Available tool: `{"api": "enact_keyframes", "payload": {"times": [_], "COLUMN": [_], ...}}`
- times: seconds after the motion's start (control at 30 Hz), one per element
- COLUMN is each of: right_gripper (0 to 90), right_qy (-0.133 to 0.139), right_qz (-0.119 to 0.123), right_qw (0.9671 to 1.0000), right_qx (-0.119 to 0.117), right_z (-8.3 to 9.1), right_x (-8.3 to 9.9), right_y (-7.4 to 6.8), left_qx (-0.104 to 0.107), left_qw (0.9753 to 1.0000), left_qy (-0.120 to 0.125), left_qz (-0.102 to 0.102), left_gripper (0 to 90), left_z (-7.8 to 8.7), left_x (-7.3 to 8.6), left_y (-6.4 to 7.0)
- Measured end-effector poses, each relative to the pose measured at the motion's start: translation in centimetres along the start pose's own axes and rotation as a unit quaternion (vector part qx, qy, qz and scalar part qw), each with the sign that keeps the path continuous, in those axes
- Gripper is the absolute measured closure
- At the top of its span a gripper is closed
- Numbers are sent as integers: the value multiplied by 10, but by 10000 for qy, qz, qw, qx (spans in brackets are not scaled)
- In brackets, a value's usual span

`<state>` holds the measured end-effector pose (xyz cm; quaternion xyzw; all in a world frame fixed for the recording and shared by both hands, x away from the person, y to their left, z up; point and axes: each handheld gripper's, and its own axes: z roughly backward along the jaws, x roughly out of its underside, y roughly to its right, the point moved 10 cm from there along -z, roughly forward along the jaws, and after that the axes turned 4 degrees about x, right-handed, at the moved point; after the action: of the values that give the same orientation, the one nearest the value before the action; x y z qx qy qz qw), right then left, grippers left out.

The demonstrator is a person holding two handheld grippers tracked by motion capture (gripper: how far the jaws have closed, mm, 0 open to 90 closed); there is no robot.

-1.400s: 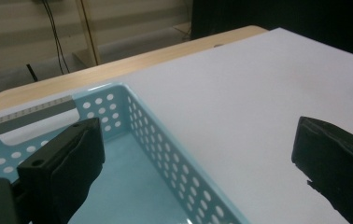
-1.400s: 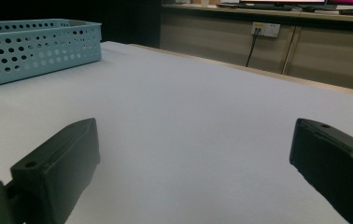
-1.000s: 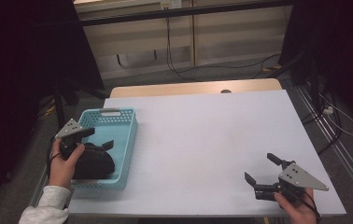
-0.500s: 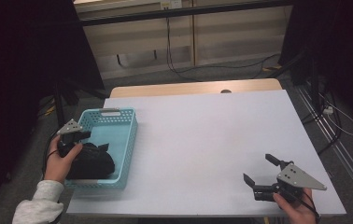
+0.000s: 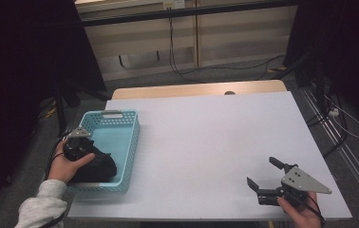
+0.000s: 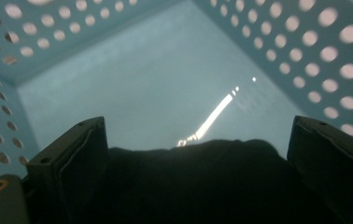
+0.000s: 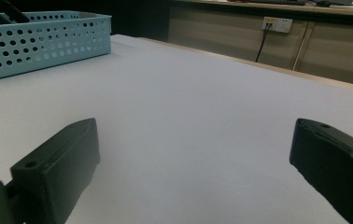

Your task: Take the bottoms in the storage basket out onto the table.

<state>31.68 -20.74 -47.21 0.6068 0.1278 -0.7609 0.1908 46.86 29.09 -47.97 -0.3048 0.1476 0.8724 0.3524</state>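
Black cloth [image 6: 198, 182] lies between left tool's [image 6: 198, 154] spread jaws.

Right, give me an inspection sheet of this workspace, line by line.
Surface: white table, bare in the middle.
Job's things: blue perforated basket at the table's left edge; dark bundle in its near end.
Clutter: nothing seen.
Grippers: left gripper inside the basket, jaws open either side of the bundle; right gripper low at the near right corner, jaws open, holding nothing.
Cables: one hangs from a wall socket; others on the floor.
Surroundings: wooden wall panels, dark curtains.
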Motion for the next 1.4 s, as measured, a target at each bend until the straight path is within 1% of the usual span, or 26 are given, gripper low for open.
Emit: {"api": "enact_keyframes", "payload": {"times": [0.13, 0.23, 0.3, 0.37, 0.4, 0.5, 0.53, 0.57, 0.63, 0.67, 0.8, 0.87, 0.93, 0.97, 1.03, 1.07, 1.13, 1.17, 1.2, 1.27, 1.3, 1.33, 1.4], "right_gripper": [6, 6, 6, 6, 6, 6, 6, 6, 8, 8, 8, 8, 8, 9, 9, 9, 9, 9, 9, 9, 9, 9, 9], "right_qy": [-24, -29, -30, -39, -45, -51, -48, -49, -84, -95, -87, -85, -82, -84, -90, -86, -88, -96, -102, -107, -109, -107, -96], "right_qz": [9, 8, 16, 25, 31, 26, 26, 23, 33, 30, 47, 48, 45, 50, 54, 55, 56, 62, 67, 57, 55, 48, 51], "right_qw": [10000, 10000, 10000, 10000, 10000, 10000, 10000, 10000, 10000, 9999, 9999, 9999, 9999, 9999, 9999, 9999, 9999, 9999, 9999, 9999, 9999, 9999, 9999], "right_qx": [-25, -31, -45, -48, -48, -50, -47, -47, -41, -35, -40, -39, -42, -30, -33, -34, -35, -26, -22, -19, -22, -21, -19], "right_z": [-1, -1, -1, -1, -1, 0, 0, 0, 0, 0, 1, 1, 1, 1, 1, 1, 1, 1, 1, 0, 0, 0, 0], "right_x": [0, 1, 1, 1, 1, 1, 1, 1, 2, 3, 3, 3, 3, 3, 3, 3, 3, 3, 3, 3, 3, 3, 3], "right_y": [-1, -1, -2, -2, -2, -2, -2, -2, -2, -1, -1, -1, -1, -1, -2, -2, -2, -2, -2, -1, -1, -1, -1], "left_qx": [-15, 32, 16, 81, 72, 107, 139, 183, 151, 134, 86, 59, -23, -7, -32, -10, 4, -18, -24, 5, -17, -10, -12], "left_qw": [9999, 9995, 9992, 9987, 9985, 9971, 9964, 9959, 9954, 9953, 9955, 9956, 9957, 9953, 9950, 9947, 9944, 9941, 9935, 9924, 9922, 9917, 9911], "left_qy": [-141, -226, -297, -386, -434, -696, -746, -747, -671, -658, -714, -678, -619, -654, -705, -760, -761, -787, -801, -849, -837, -821, -875], "left_qz": [66, 213, 274, 325, 317, 301, 369, 480, 669, 697, 624, 645, 694, 720, 704, 691, 729, 746, 809, 894, 919, 985, 999], "left_gripper": [55, 54, 50, 54, 58, 58, 58, 57, 55, 56, 61, 77, 126, 164, 235, 284, 405, 438, 492, 632, 676, 703, 741], "left_z": [-8, -14, -18, -22, -24, -30, -32, -34, -35, -36, -37, -36, -35, -33, -32, -31, -30, -30, -29, -28, -28, -29, -29], "left_x": [7, 13, 17, 21, 22, 28, 30, 31, 31, 31, 32, 32, 31, 31, 30, 30, 28, 28, 27, 27, 26, 25, 25], "left_y": [-2, -3, -6, -6, -6, -5, -4, -5, -7, -8, -7, -9, -11, -11, -11, -11, -9, -10, -10, -9, -10, -10, -10]}}
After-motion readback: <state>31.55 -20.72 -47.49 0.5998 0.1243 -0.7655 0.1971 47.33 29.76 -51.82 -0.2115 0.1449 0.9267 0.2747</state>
